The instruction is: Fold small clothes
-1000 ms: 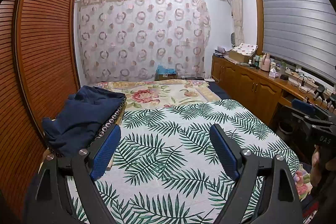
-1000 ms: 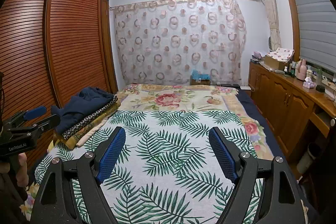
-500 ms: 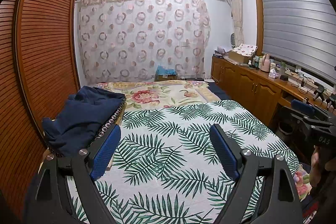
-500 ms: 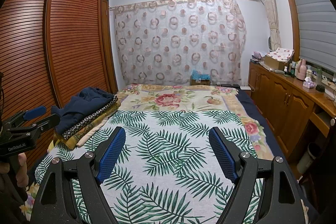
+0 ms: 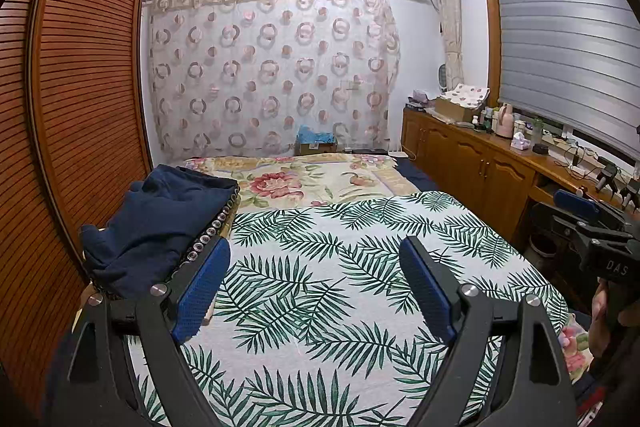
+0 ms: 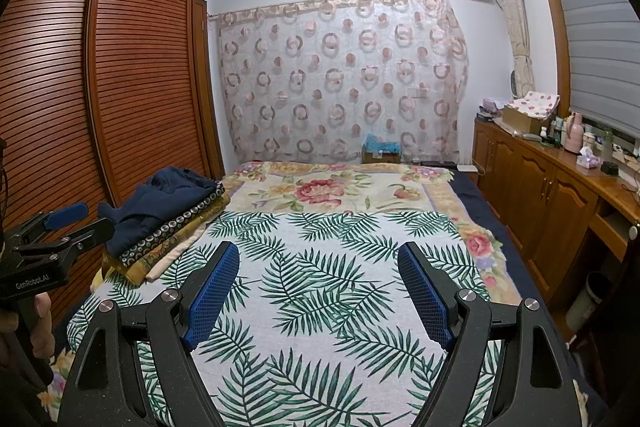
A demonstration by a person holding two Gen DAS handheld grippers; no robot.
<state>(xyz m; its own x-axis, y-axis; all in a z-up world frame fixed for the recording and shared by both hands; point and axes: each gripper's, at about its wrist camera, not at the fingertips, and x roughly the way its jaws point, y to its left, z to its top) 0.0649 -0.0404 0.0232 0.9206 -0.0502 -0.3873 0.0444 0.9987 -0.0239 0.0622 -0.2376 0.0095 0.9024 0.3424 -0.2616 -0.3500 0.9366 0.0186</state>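
Both grippers hover above the bed with nothing between their fingers: the left gripper [image 5: 316, 291] has its blue pads spread wide, and the right gripper [image 6: 320, 293] is spread just as wide, so neither holds cloth. They point down the length of the palm-leaf sheet [image 6: 332, 267], which lies flat and bare in the middle, presumably kept free as a working surface for folding. The task's clothes sit in a stack [image 6: 168, 223] at about ten o'clock in the right wrist view, near the louvred wardrobe [image 6: 100, 87]: a dark navy garment [image 5: 160, 223] lies rumpled on top, and beneath it are flat layers, one edged with a ring pattern and a mustard one. In the left wrist view that pile lies at about nine o'clock, just beyond the left finger. Whether the navy piece waits to be folded or has been laid there after handling cannot be told; its loose creases fit either. Against the pictures half a second and a second earlier, nothing visibly differs: the grippers, the stack and the sheet all lie the same.
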